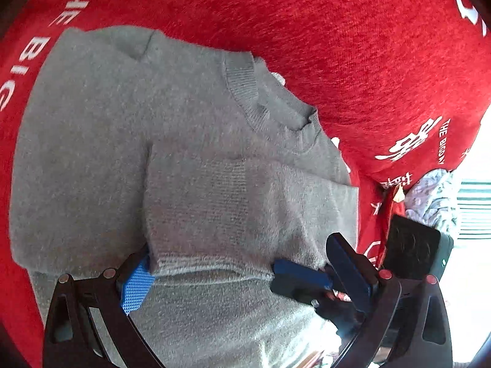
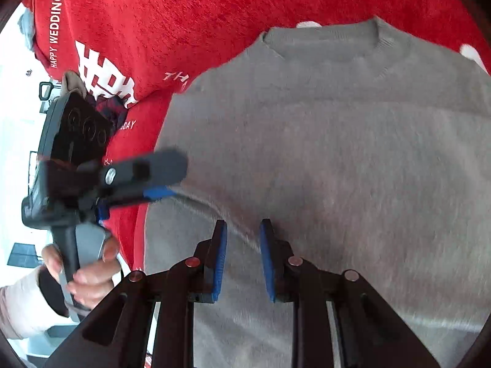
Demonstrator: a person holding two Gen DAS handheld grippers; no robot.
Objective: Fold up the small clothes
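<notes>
A grey knit sweater (image 1: 101, 141) (image 2: 337, 153) lies flat on a red blanket (image 1: 368, 46) (image 2: 184, 15), its ribbed collar (image 1: 242, 82) (image 2: 322, 40) at the far side. One part is folded over the body, and its hem (image 1: 214, 266) runs between my left fingers. My left gripper (image 1: 241, 248) (image 2: 181, 179) stands wide open around that fold, with no pad pressing the cloth. My right gripper (image 2: 244, 224) hovers over the sweater's near part, its jaws a little apart and nothing between them. In the left wrist view one of its blue pads (image 1: 299, 270) rests by the hem's right end.
The blanket carries white lettering (image 2: 104, 76) and drops off at the bed's edge toward a bright floor (image 2: 18, 122). A pale patterned cloth (image 1: 429, 196) and a dark plaid cloth (image 2: 107, 107) lie at that edge. A person's hand (image 2: 89, 273) grips the left gripper's handle.
</notes>
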